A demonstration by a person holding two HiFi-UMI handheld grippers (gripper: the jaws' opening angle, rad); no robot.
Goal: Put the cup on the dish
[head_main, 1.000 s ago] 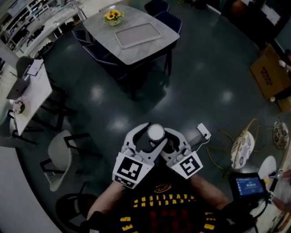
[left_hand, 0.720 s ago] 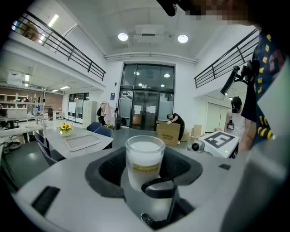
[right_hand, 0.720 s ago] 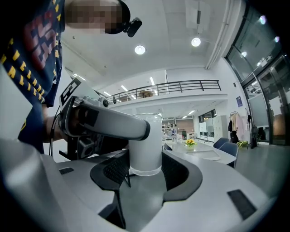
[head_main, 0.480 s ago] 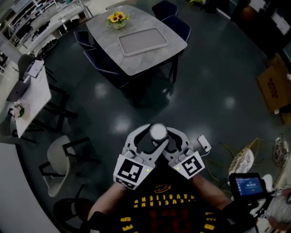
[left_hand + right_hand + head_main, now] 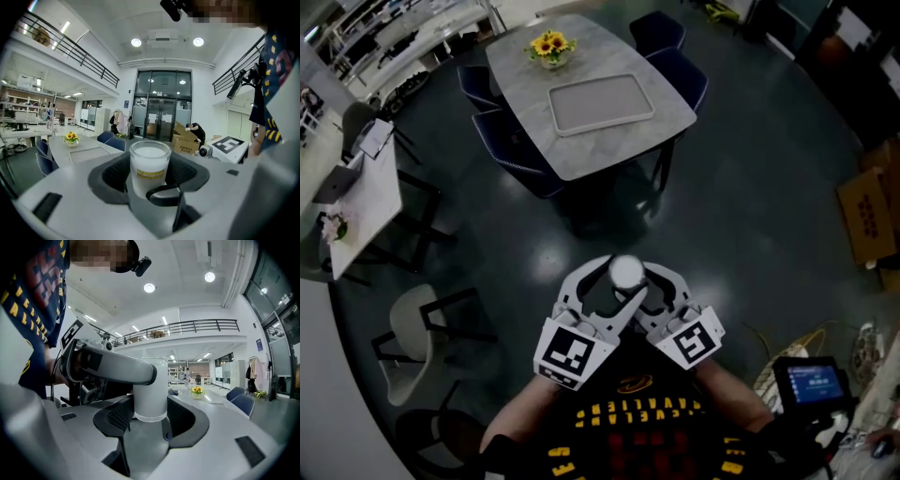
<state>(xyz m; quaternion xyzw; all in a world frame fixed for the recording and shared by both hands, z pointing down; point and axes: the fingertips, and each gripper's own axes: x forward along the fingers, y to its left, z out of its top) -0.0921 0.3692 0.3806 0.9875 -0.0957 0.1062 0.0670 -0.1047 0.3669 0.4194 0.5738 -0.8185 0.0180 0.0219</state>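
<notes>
Cup (image 5: 625, 272) upright, held mid-air between 2 tongs; left gripper (image 5: 149, 164) and right gripper (image 5: 150, 401) both clamped on it.

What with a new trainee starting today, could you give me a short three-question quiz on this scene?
1. True or false: the cup already stands on the table.
2. What stands on the table beside the tray? A) sunflowers B) a kettle C) a stack of bowls
3. Fill in: the jaws of the left gripper and the right gripper are both closed on the ____.

Key: 1 false, it is carried above the floor; 2 A; 3 cup.
</notes>
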